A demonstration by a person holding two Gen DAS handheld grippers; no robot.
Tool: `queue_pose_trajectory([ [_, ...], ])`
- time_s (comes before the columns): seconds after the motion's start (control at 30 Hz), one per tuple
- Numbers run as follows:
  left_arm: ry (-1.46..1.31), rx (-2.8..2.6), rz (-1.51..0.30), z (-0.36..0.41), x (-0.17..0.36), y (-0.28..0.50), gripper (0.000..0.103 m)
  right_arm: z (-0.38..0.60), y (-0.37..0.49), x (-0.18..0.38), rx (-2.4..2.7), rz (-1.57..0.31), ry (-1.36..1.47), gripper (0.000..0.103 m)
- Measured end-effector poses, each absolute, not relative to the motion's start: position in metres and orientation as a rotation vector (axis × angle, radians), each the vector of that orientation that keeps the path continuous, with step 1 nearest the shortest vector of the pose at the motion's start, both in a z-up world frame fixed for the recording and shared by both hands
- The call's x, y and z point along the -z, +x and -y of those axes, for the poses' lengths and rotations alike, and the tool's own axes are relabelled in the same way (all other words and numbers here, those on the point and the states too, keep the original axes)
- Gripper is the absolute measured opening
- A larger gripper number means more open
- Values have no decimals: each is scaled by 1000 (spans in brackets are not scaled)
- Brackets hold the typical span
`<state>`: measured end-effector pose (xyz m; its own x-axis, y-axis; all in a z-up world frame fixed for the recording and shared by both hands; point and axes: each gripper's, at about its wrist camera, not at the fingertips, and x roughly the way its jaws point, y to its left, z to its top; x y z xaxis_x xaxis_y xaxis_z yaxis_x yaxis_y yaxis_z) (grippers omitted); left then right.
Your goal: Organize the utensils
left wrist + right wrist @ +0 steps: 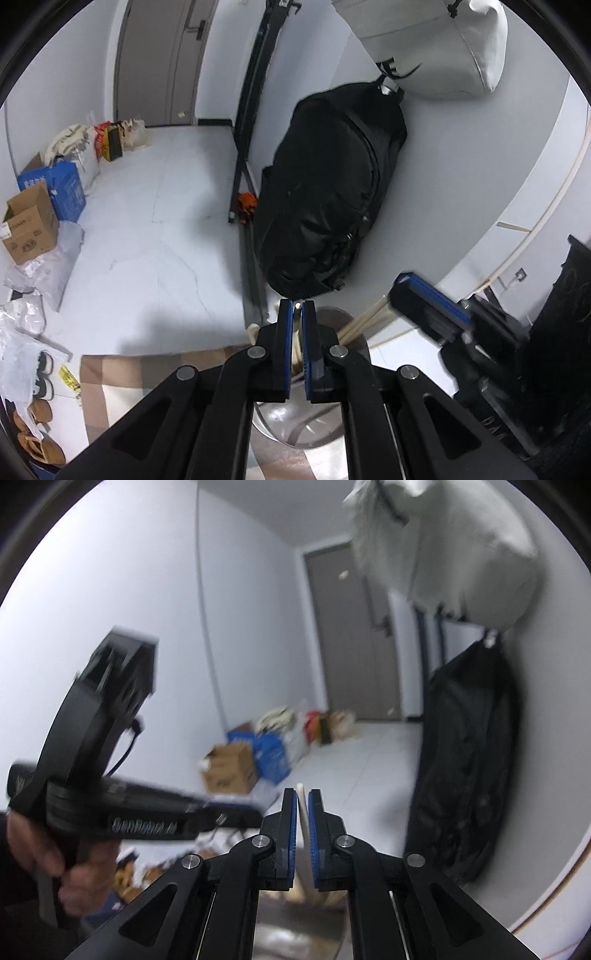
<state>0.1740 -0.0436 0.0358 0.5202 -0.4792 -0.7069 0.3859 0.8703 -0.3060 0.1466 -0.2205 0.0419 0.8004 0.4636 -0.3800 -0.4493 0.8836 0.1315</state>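
In the left wrist view the left gripper (296,314) was seen with its fingers (285,332) nearly together, clamped on a thin utensil whose shiny metal tip (297,305) showed between the blue pads. Directly below it a metal holder (295,424) stood on a checked cloth (147,373) covering the bench, with pale chopsticks (364,321) leaning out of it toward the right. Just beyond them the right gripper (428,299) was seen from the side, blurred.

In the right wrist view the right gripper (302,812) was seen with its fingers (290,823) drawn close together and clamped on a pale chopstick (302,808), held upright between the pads. The left gripper (229,812) was seen at the left, gripped by a hand (66,864).

Farther off a black backpack (328,192) hung against the wall under a white bag (436,44). Cardboard and blue boxes (44,210) lay on the floor, and a grey door (159,59) was seen at the far end
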Motion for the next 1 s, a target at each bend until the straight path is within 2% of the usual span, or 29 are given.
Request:
queue_pose_trajectory([
  [0.03, -116, 509, -896, 43, -36, 173, 5, 223, 144, -42, -480, -421, 46, 7],
  [0.1, -136, 516, -888, 39, -39, 169, 19, 231, 140, -40, -486, -447, 97, 14],
  [0.13, -142, 507, -873, 36, -43, 165, 23, 236, 137, -40, -483, -453, 120, 25],
  [0.17, -147, 502, -857, 34, -45, 161, 33, 240, 133, -41, -495, -452, 140, 31],
  [0.2, -153, 503, -840, 31, -49, 157, 44, 243, 129, -42, -501, -447, 153, 42],
  [0.23, -155, 495, -823, 30, -52, 152, 47, 248, 122, -43, -504, -437, 168, 51],
  [0.37, -128, 442, -785, 28, -59, 139, 50, 258, 103, -47, -476, -429, 198, 54],
  [0.43, -123, 406, -766, 26, -61, 128, 51, 262, 96, -49, -463, -424, 208, 64],
  [0.5, -119, 365, -749, 23, -61, 119, 59, 264, 83, -51, -448, -411, 217, 71],
  [0.57, -128, 334, -717, 18, -60, 109, 61, 265, 69, -54, -442, -390, 207, 73],
  [0.67, -133, 286, -679, 13, -60, 91, 67, 265, 51, -59, -429, -355, 190, 81],
  [0.77, -124, 242, -637, 11, -61, 75, 68, 263, 38, -62, -428, -332, 185, 84],
  [0.83, -119, 220, -609, 10, -62, 65, 72, 264, 28, -64, -430, -319, 197, 90],
  [0.9, -117, 203, -575, 8, -65, 54, 80, 264, 19, -63, -429, -310, 203, 97],
  [1.0, -104, 181, -524, 6, -66, 40, 83, 264, 6, -64, -421, -292, 211, 103],
])
